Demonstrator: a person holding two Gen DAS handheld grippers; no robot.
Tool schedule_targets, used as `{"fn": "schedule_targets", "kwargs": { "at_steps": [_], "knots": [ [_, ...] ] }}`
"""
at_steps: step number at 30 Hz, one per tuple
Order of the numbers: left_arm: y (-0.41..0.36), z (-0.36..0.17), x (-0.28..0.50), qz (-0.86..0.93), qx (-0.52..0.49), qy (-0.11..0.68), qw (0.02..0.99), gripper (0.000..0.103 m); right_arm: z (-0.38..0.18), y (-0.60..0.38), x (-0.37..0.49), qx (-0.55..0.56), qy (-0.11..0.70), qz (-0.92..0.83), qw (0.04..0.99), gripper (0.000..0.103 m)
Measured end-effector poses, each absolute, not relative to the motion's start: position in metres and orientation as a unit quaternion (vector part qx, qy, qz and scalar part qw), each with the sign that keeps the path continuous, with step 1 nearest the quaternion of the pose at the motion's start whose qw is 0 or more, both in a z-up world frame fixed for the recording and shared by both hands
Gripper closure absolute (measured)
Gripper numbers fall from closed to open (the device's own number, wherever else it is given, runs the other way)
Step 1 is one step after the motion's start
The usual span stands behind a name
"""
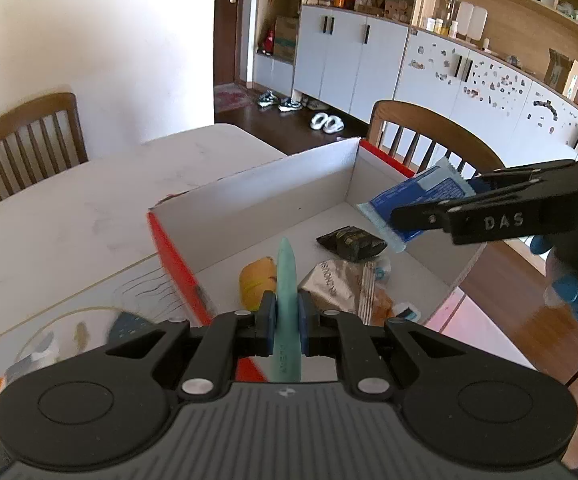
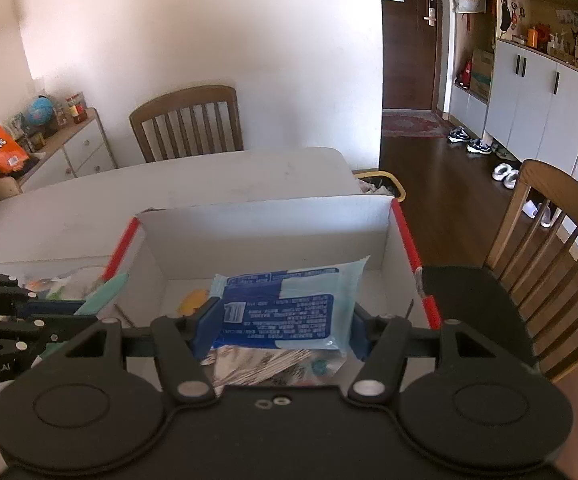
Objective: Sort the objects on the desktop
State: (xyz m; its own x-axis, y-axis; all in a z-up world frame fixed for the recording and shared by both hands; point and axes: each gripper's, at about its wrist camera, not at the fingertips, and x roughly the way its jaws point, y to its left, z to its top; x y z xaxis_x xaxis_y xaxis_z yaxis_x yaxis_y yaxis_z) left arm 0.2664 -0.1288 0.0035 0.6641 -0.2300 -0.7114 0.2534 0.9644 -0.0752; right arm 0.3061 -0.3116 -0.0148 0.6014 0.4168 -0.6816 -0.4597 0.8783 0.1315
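Looking along the left tongs (image 1: 283, 312), the left wrist view shows them clenched on a slim mint-green pen-like item (image 1: 287, 280), poised over the near rim of the open cardboard box (image 1: 249, 196) on the bench (image 1: 69, 208). The right wrist view shows the right tongs (image 2: 281, 328) grasping a blue wipes packet (image 2: 285, 308) above the box interior. Each load probably should travel clear of the walls and hang low before release, so that neither bounces out.
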Motion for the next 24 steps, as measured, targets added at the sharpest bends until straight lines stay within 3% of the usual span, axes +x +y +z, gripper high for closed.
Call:
{"fn": "schedule_targets", "kwargs": {
  "at_steps": [24],
  "knots": [
    [-0.17,-0.049,0.327,-0.173,0.067,0.515,0.837,0.093,-0.063,-0.29,0.37,-0.066,0.438,0.229,0.867,0.041]
  ]
}}
